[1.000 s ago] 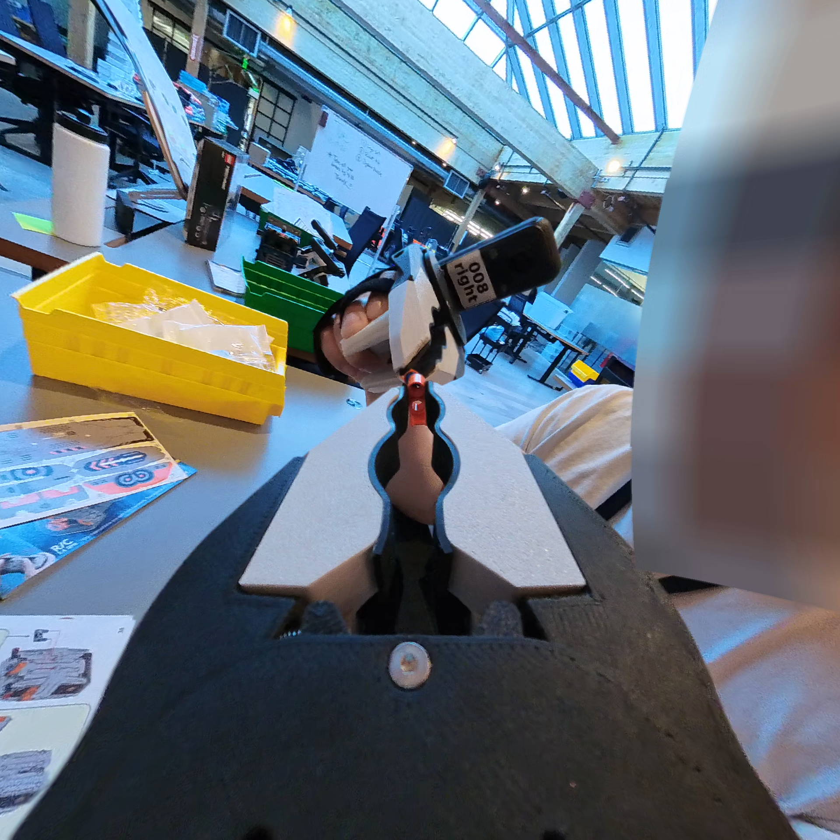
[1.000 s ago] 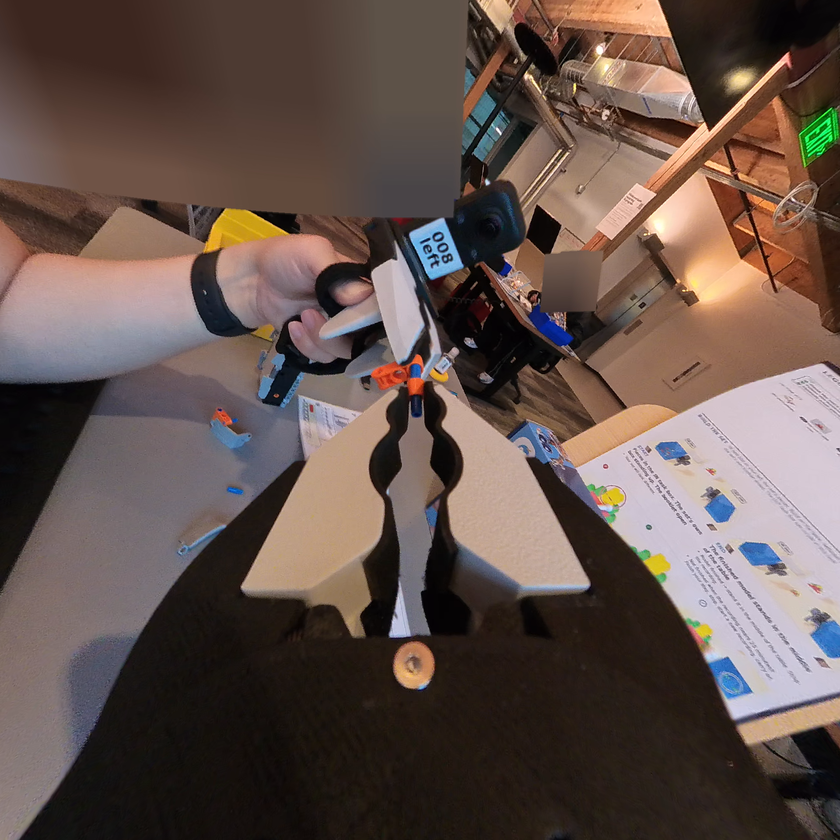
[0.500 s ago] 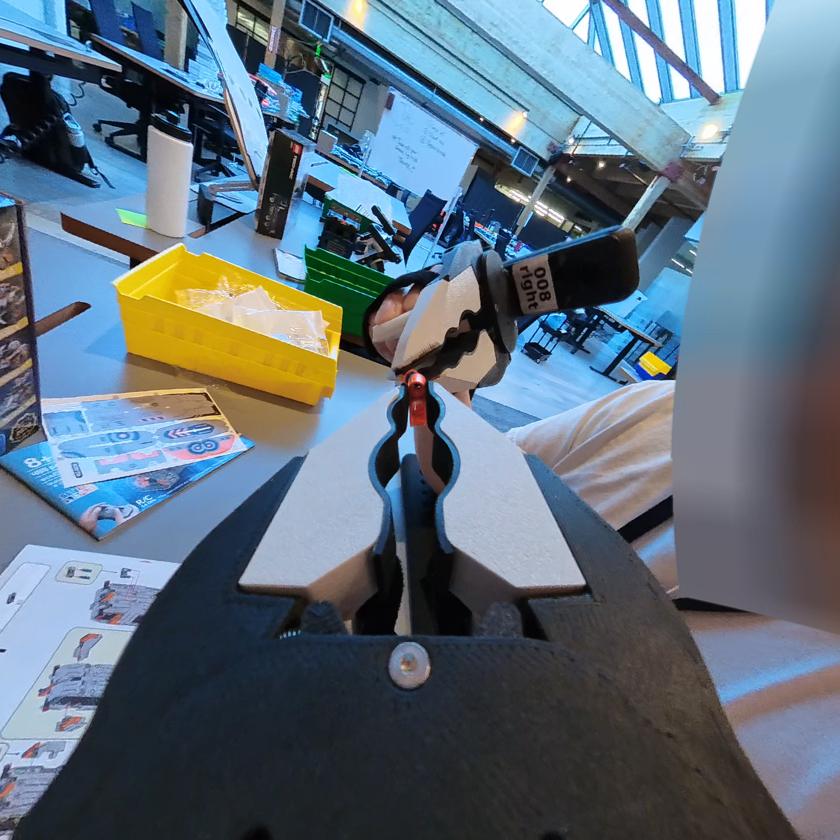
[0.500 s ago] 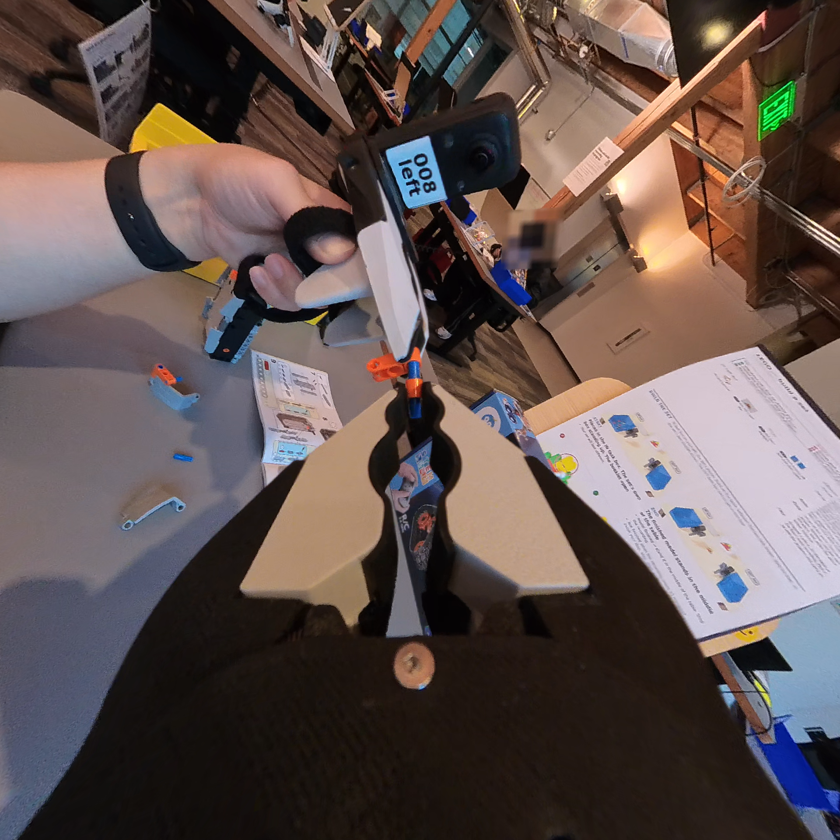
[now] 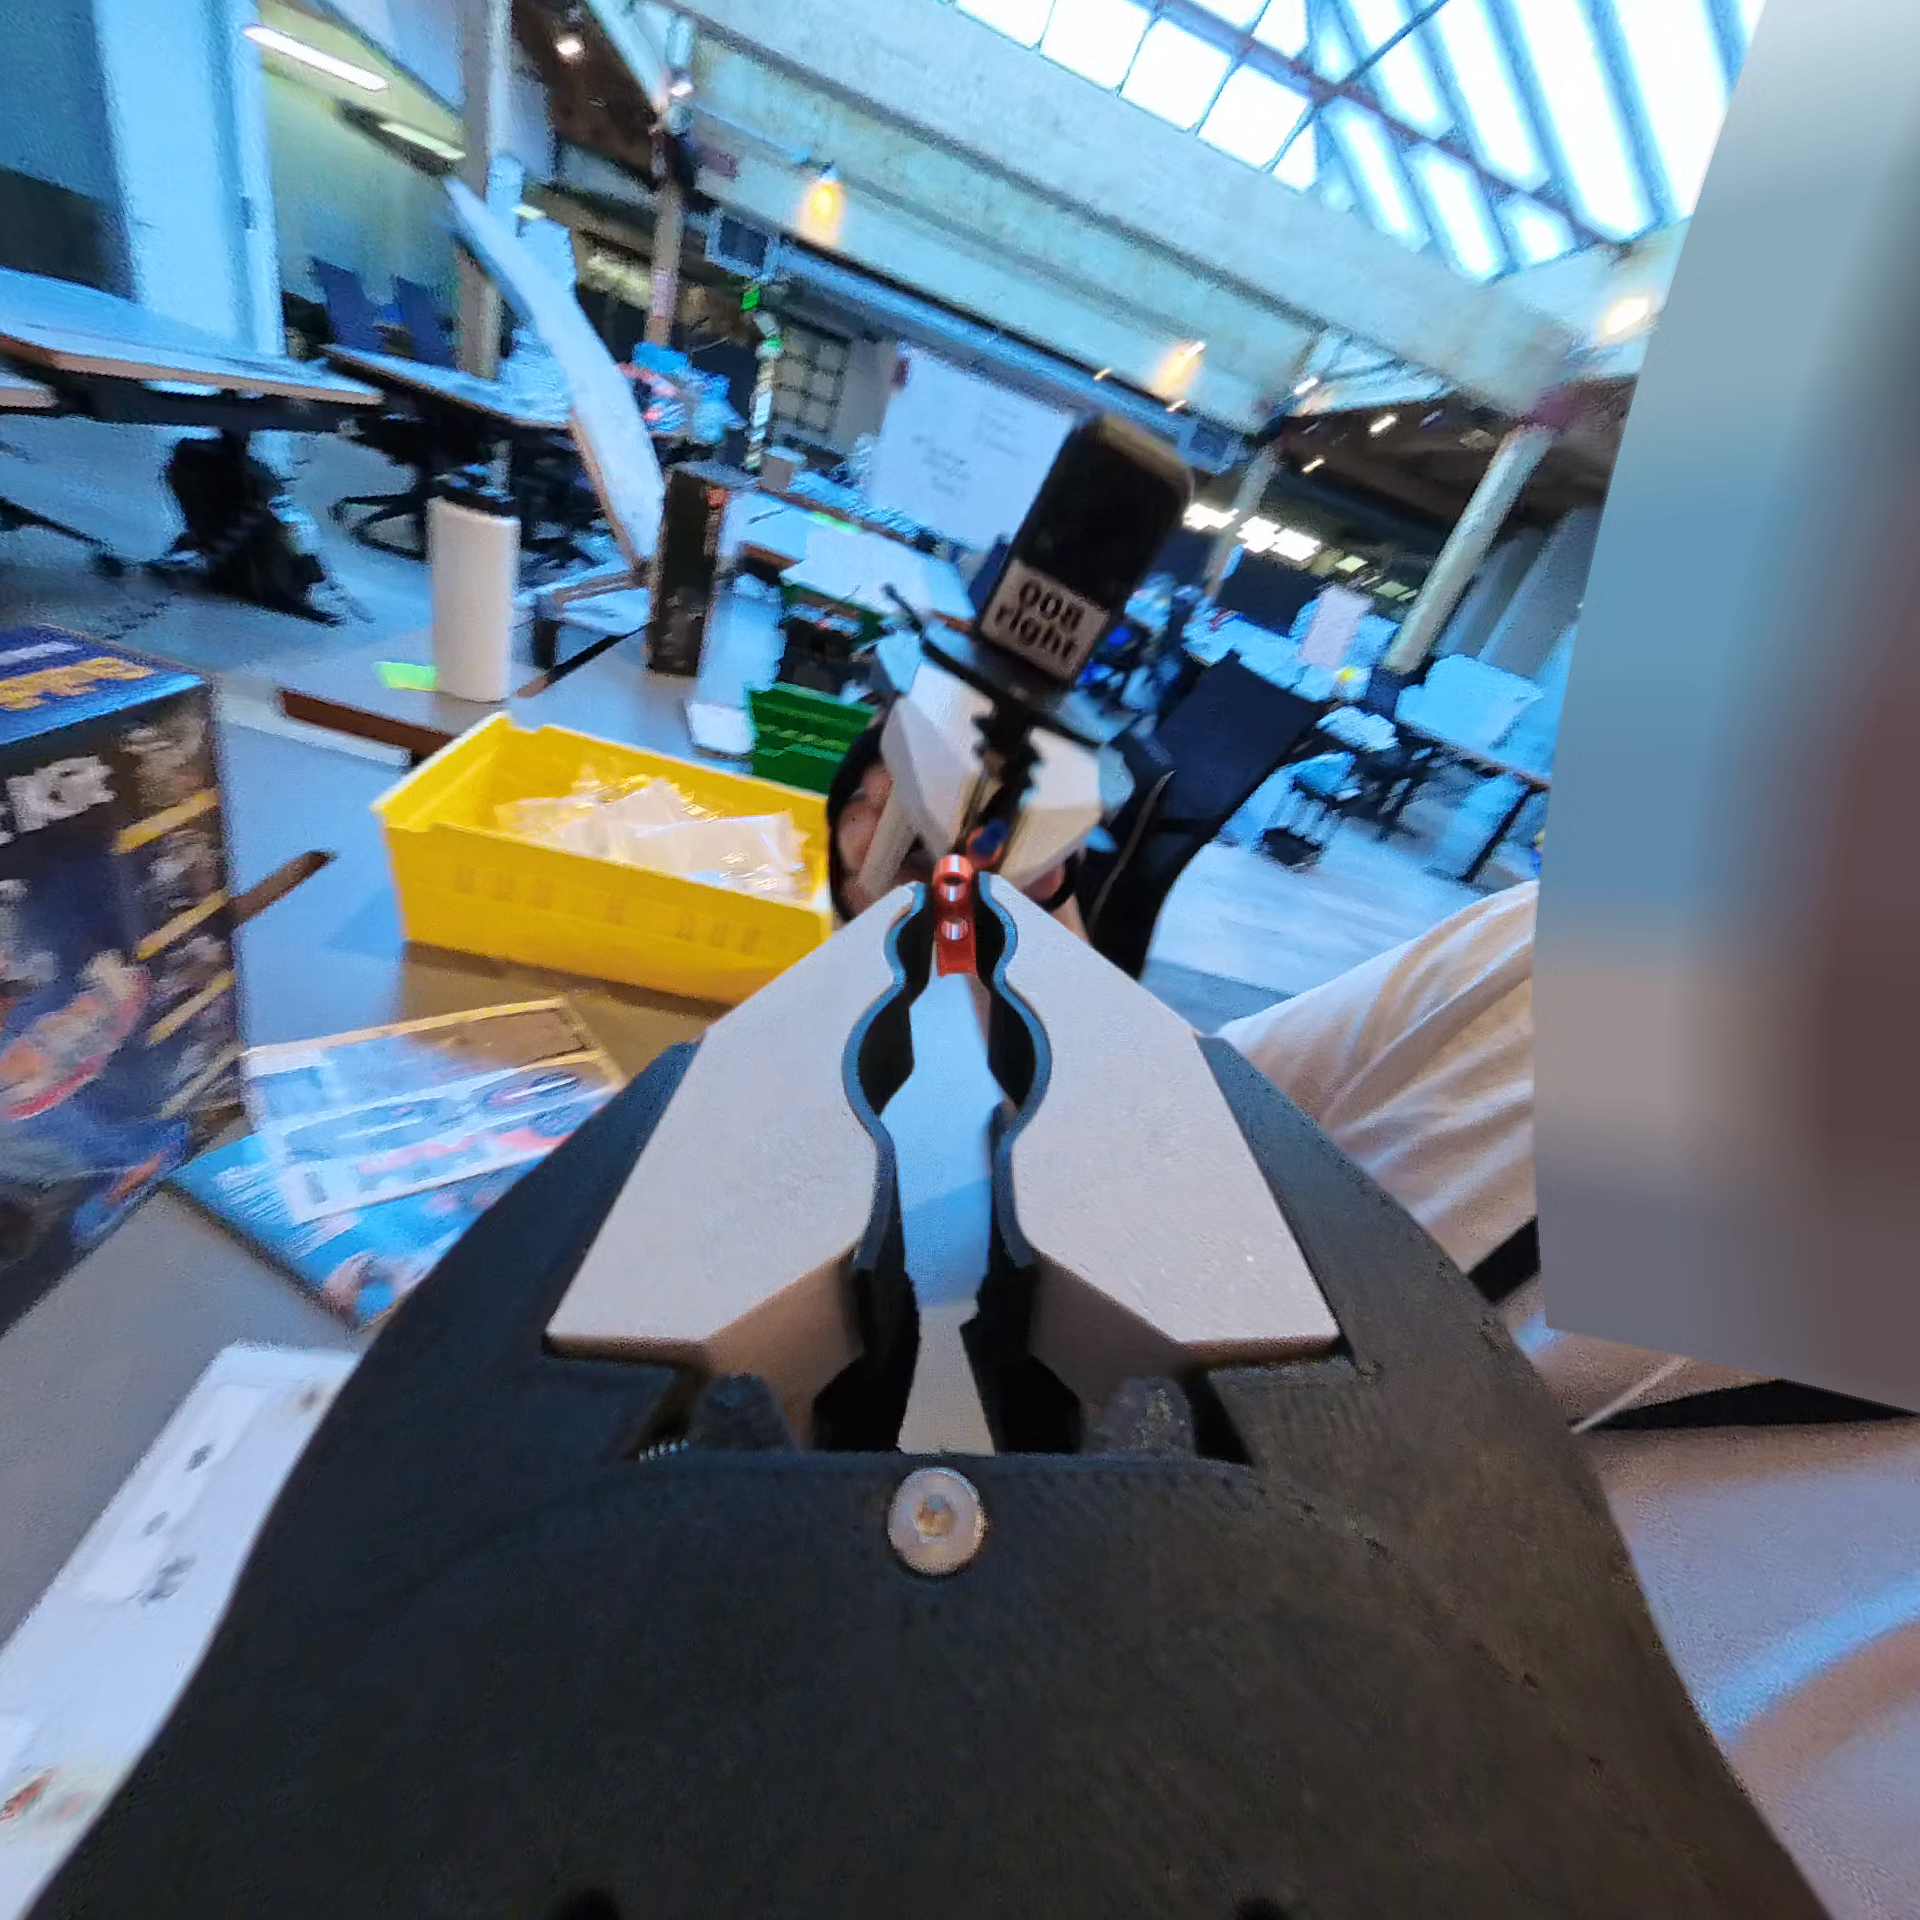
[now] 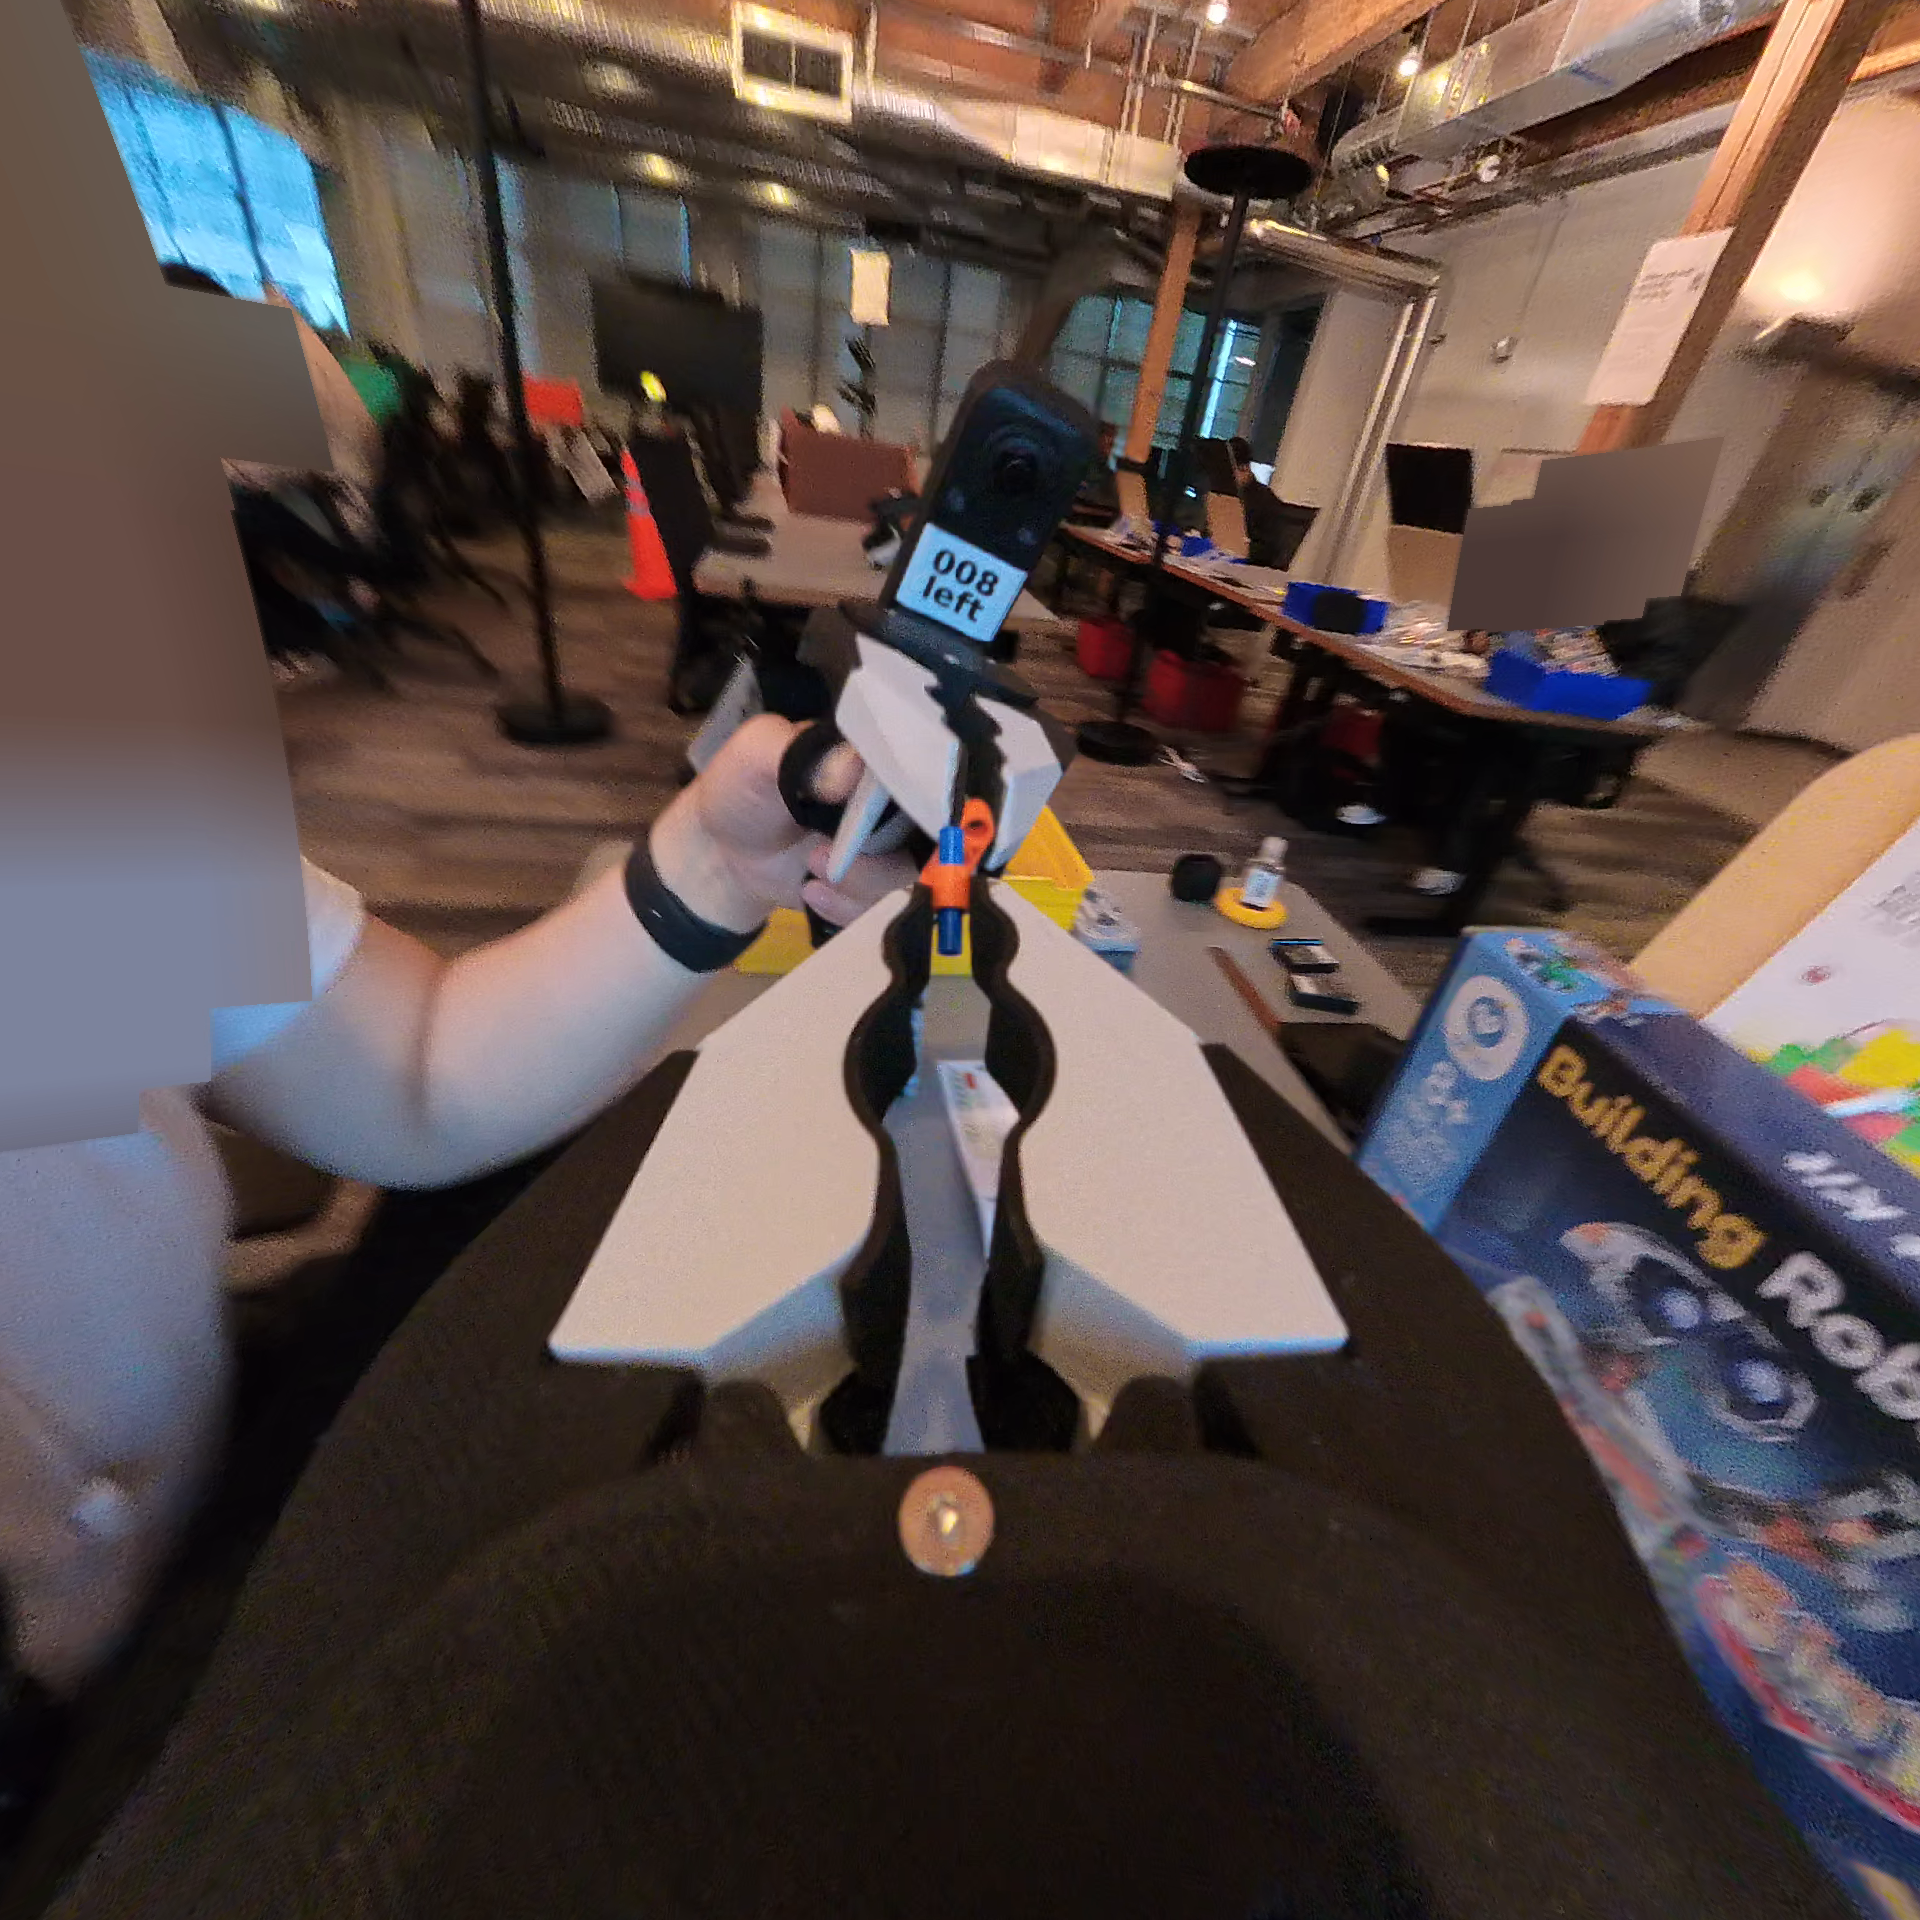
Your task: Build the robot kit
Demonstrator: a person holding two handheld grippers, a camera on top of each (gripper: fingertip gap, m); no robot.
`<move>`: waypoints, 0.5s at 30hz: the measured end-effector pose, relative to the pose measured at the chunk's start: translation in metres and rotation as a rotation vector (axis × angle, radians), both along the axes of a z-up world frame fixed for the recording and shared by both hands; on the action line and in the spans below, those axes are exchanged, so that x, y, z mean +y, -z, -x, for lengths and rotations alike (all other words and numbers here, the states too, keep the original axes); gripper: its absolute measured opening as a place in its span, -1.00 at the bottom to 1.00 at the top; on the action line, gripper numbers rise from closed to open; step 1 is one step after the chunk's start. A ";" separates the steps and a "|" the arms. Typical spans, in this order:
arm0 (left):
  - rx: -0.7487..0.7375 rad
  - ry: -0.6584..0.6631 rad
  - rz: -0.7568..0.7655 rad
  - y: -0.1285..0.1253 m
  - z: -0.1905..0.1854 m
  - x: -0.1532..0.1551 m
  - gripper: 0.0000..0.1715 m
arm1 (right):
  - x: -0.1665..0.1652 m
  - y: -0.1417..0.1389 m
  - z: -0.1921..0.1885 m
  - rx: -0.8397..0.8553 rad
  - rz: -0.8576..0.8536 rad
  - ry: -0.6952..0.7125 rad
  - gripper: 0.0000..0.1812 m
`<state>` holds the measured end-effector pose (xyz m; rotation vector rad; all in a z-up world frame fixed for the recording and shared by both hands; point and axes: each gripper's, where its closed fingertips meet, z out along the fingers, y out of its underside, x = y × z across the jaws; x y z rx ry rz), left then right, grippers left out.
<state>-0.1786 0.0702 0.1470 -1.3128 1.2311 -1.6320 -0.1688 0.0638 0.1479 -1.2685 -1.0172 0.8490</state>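
Both grippers have swung upright since a second ago, so each wrist camera now faces the other head-on rather than tilted. Pinched at the tips of the left gripper [image 5: 952, 894] is a small red-orange connector piece [image 5: 952, 916], held at 12 o'clock of its own view, fingers closed on it. Fingers of the right gripper [image 6: 948, 902] are likewise closed, on a short blue pin with an orange collar [image 6: 945, 896]; the two pieces sit touching or just beside each other, and which one cannot be told.

Each gripper carries a black camera with a white printed sticker [image 6: 962, 588]; the other sticker [image 5: 1045, 619] is upside down in the left wrist view. A printed box [image 6: 1704, 1299] with bold lettering fills 4 o'clock of the right view, and another dark printed box [image 5: 94, 935] stands at 9 o'clock of the left view.

At 10 o'clock there lies a yellow bin [image 5: 582, 894] holding clear plastic bags [image 5: 665, 831], with colourful instruction leaflets [image 5: 416, 1122] on the grey table [image 5: 312, 956] before it. A hand [image 6: 748, 821] with a black wristband [image 6: 675, 914] grips the left tool at 10 o'clock of the right view.
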 end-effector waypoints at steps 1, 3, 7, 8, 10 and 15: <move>0.045 -0.025 -0.015 0.007 0.000 0.004 -0.94 | 0.002 0.001 -0.004 0.027 0.050 -0.022 -0.94; 0.241 -0.049 -0.009 0.043 -0.001 0.010 -0.94 | 0.002 0.004 -0.009 0.050 0.142 -0.077 -0.94; 0.807 -0.063 -0.073 0.159 -0.004 0.026 -0.94 | -0.012 -0.001 -0.013 0.139 0.287 -0.237 -0.94; 0.872 -0.049 -0.106 0.179 -0.013 0.028 -0.94 | -0.016 -0.003 -0.014 0.161 0.319 -0.282 -0.94; 0.955 -0.001 -0.159 0.215 -0.035 0.028 -0.94 | -0.024 -0.008 -0.017 0.207 0.374 -0.365 -0.93; 1.120 0.080 -0.323 0.280 -0.053 0.023 -0.94 | -0.033 -0.015 -0.029 0.242 0.393 -0.424 -0.93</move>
